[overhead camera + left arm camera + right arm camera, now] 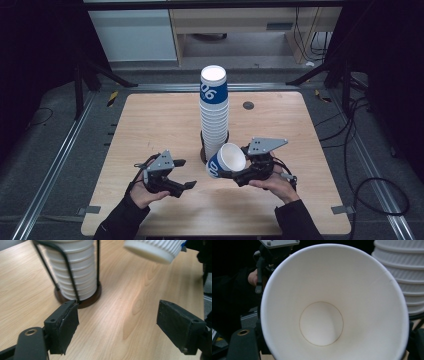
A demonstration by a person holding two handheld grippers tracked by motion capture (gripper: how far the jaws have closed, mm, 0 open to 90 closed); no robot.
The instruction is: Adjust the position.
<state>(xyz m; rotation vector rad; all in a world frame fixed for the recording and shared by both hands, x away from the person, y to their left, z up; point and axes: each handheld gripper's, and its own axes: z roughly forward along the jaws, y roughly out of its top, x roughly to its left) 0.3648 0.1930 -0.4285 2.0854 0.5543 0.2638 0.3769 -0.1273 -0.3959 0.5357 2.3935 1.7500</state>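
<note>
the right gripper [235, 175] is clamped on a single paper cup [227, 160], holding it tipped on its side just beside the foot of the cup stack [215, 112]. the cup's long axis runs along the jaws, its open mouth facing back toward the gripper's own camera and its closed base pointing away, toward the left gripper [182, 175]. that left gripper's jaws stand wide apart with nothing between them, above the bare wooden table [150, 125], with the cup's ribbed base [156, 250] ahead of its jaws.
</note>
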